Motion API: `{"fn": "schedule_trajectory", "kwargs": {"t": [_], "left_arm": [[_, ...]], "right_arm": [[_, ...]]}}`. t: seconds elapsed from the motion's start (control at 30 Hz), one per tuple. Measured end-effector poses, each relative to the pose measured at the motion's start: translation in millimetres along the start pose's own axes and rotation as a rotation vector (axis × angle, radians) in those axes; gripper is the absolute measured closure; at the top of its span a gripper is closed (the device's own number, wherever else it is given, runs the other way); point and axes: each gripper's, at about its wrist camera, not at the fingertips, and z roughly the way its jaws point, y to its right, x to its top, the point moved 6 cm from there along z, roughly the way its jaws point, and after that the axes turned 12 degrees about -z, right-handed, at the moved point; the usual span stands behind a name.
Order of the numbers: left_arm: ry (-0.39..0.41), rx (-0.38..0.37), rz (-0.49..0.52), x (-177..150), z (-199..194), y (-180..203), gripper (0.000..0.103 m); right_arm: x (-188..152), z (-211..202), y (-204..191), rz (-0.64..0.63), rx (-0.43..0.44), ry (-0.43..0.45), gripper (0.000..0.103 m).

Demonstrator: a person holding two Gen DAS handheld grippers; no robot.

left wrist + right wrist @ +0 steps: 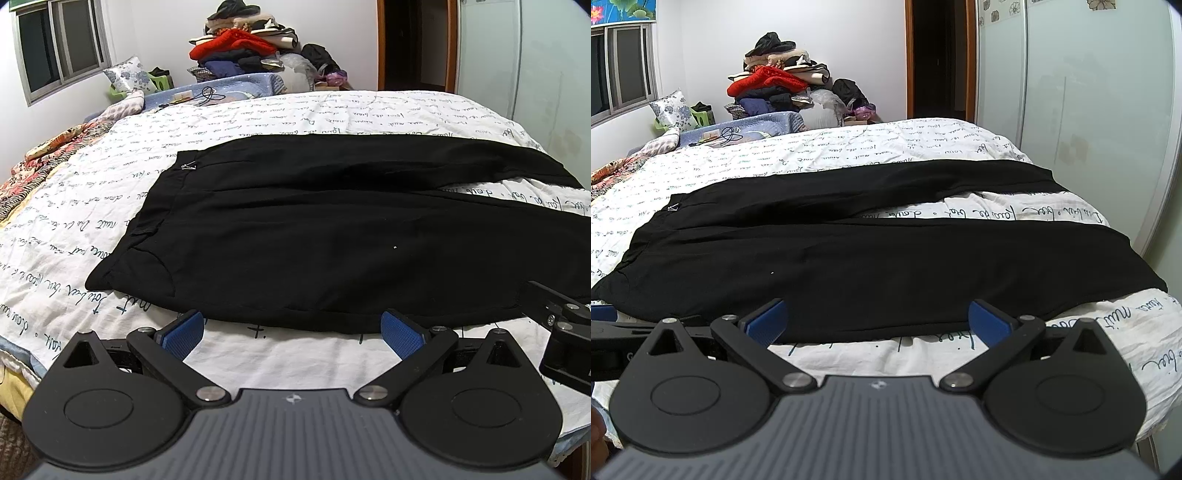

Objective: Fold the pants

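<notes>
Black pants (332, 236) lie flat along the bed's (295, 110) near edge for folding; left gripper (293, 332) and right gripper (877, 321) wait, fingers apart, holding nothing

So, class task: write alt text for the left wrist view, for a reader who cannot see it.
Black pants lie spread flat across a bed with a script-printed white cover, waistband to the left, legs running right. The left gripper hovers open at the near edge, its blue-padded fingers empty. A clothes pile sits against the far wall.
</notes>
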Motion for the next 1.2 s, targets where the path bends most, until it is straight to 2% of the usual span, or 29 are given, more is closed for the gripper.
{"fn": "schedule_trajectory", "kwargs": {"t": [1.2], "left_arm": [[-0.002,0.001,0.0,-2.0,3.1,-1.3,0.0]], "right_arm": [[-1.7,1.2,-1.9,-0.005,0.009,-0.015,0.0]]}}
